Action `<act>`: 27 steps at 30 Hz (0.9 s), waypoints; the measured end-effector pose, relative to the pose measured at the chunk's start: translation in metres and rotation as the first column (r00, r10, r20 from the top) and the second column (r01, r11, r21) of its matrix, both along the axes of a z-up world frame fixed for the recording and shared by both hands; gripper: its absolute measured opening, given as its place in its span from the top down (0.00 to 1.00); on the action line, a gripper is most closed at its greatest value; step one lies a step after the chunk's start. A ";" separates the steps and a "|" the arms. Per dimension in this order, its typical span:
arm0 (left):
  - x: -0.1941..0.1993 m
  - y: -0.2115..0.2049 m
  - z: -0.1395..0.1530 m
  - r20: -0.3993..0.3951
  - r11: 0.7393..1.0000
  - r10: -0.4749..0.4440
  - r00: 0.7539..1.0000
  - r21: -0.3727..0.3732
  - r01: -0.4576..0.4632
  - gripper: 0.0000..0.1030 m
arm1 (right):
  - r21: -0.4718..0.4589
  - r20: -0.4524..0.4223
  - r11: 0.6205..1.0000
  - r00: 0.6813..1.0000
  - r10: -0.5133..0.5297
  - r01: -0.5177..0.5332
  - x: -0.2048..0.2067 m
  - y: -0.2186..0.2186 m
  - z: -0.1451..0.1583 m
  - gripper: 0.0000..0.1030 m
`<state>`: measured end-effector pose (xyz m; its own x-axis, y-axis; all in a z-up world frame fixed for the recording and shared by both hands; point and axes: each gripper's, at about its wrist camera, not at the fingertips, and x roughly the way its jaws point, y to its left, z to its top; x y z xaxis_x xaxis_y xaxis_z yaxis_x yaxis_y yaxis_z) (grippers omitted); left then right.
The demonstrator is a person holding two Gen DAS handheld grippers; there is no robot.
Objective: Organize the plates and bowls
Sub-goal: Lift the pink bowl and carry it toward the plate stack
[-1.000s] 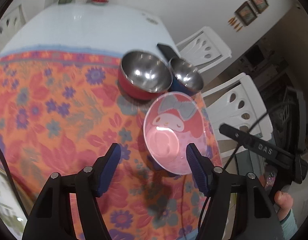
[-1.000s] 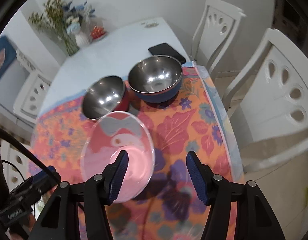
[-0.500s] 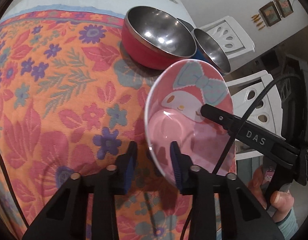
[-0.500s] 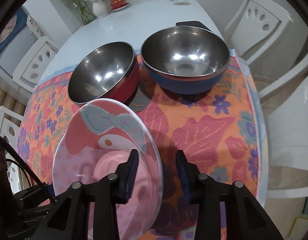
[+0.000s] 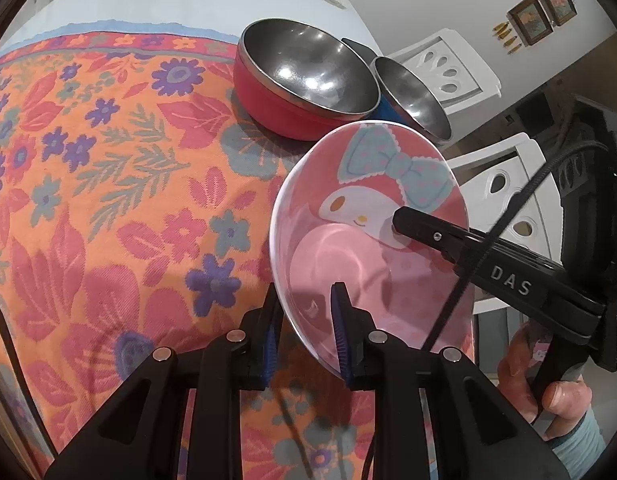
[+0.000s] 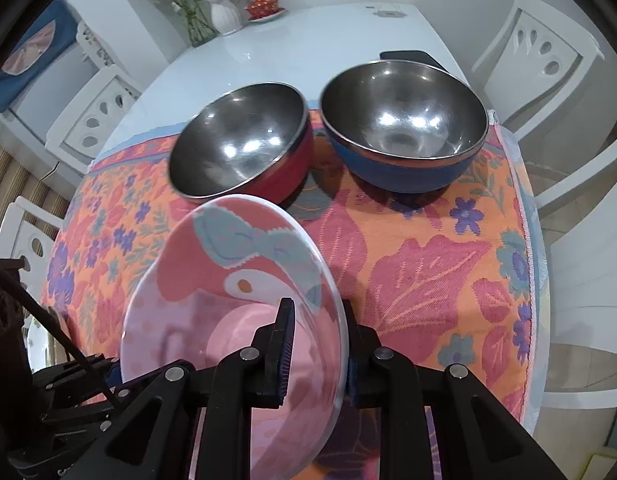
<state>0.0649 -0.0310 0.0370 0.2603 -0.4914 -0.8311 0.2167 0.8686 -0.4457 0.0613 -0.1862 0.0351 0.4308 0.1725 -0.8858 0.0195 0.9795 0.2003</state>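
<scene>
Pink plate (image 5: pixel 360 216) gripped at both rims, tilted just off the surface (image 5: pixel 108 184).
Left gripper (image 5: pixel 306 332) and right gripper (image 6: pixel 316 344) fingers have just closed, clenched on opposite edges. Red bowl (image 6: pixel 244 144) and blue bowl (image 6: pixel 404 124) sit just beyond. Next, likely: lift level, both hands in sync.

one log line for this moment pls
left tongs: shut on pink plate rim | right tongs: shut on opposite rim | red bowl, blue bowl: on tablecloth, untouched
</scene>
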 end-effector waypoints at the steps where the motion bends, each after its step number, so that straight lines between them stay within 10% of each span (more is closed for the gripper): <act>1: -0.002 0.003 0.002 0.006 1.000 -0.003 1.000 0.000 0.003 0.80 | 0.004 0.005 1.000 1.000 0.001 -0.001 -0.003 0.001 0.003 0.80; 20: -0.050 0.035 0.093 0.223 0.984 -0.176 0.959 0.029 0.174 0.80 | 0.052 0.107 0.997 0.992 -0.061 0.056 -0.115 0.040 0.081 0.80; 27: -0.067 0.043 0.084 0.198 0.970 -0.244 0.950 0.043 0.240 0.80 | 0.056 0.040 0.992 0.993 -0.112 0.109 -0.149 0.058 0.064 0.80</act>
